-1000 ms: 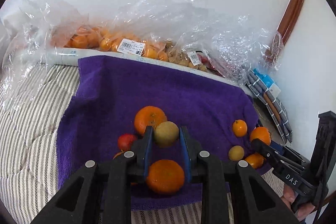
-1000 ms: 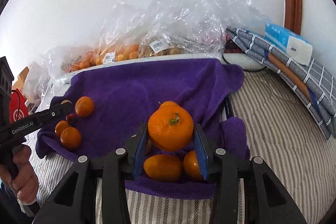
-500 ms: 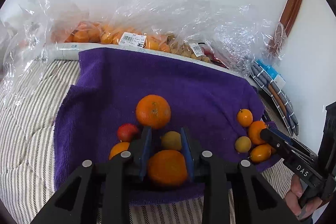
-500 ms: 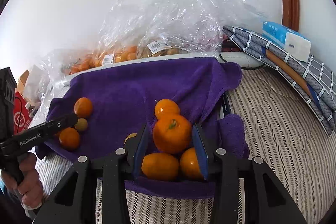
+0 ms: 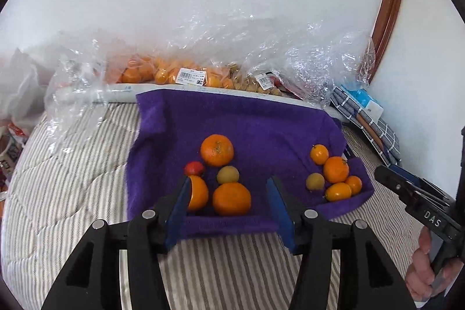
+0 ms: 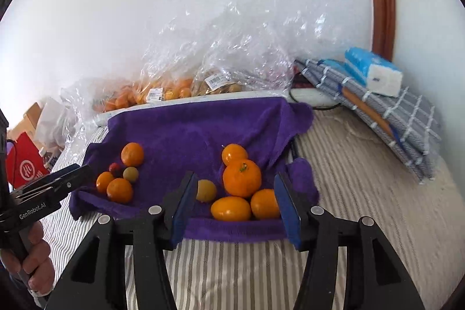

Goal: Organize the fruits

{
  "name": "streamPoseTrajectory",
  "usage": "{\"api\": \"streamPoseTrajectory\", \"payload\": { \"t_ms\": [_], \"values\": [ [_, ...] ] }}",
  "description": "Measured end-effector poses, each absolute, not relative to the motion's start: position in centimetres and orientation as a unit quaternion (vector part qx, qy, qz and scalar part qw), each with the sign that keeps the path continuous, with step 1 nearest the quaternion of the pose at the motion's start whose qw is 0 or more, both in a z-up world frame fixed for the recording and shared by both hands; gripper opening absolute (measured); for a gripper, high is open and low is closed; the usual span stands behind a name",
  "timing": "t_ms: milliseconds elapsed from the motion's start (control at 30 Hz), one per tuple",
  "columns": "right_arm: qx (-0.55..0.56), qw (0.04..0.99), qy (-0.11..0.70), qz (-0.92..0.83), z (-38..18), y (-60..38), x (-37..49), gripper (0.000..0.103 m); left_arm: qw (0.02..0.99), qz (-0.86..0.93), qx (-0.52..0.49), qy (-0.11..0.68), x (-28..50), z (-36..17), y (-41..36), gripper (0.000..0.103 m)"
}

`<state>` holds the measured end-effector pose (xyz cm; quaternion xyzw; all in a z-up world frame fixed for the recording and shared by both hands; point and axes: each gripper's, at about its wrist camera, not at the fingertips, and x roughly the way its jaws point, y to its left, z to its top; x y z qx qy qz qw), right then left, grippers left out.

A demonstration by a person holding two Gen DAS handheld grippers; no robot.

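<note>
Both tongs released fruit, pulled back; left tongs [image 5: 229, 204] spread, right tongs [image 6: 232, 201] spread, level.

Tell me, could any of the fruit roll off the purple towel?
Maybe. The oval orange fruit and the round one beside it lie right by the purple towel's front edge, so a nudge from the open right gripper might roll them off. The open left gripper also sits near the orange.

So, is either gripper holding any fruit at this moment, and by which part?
No. The left gripper and the right gripper are both open and empty; the fruits lie on the purple towel.
</note>
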<state>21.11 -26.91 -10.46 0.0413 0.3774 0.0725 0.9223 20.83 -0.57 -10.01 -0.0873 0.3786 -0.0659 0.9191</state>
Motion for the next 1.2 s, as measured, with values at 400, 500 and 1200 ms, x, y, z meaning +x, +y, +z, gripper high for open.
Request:
{"api": "streamPoseTrajectory", "payload": {
  "t_ms": [400,500,1200],
  "values": [
    [0.025,0.932,0.359,0.037,-3.3,-27.4,9.6,0.081,0.938,-0.034,-0.073,0.336,10.5,-3.3,-1.5,0.079],
    [0.025,0.936,0.348,0.044,-2.2,-27.5,7.2,0.090,0.939,-0.040,-0.055,0.336,8.3,-2.4,-2.4,0.086],
    [0.036,0.937,0.345,0.051,-0.2,-27.5,0.4,0.100,0.949,-0.034,-0.045,0.310,1.3,0.7,-4.3,0.092]
  ]
}}
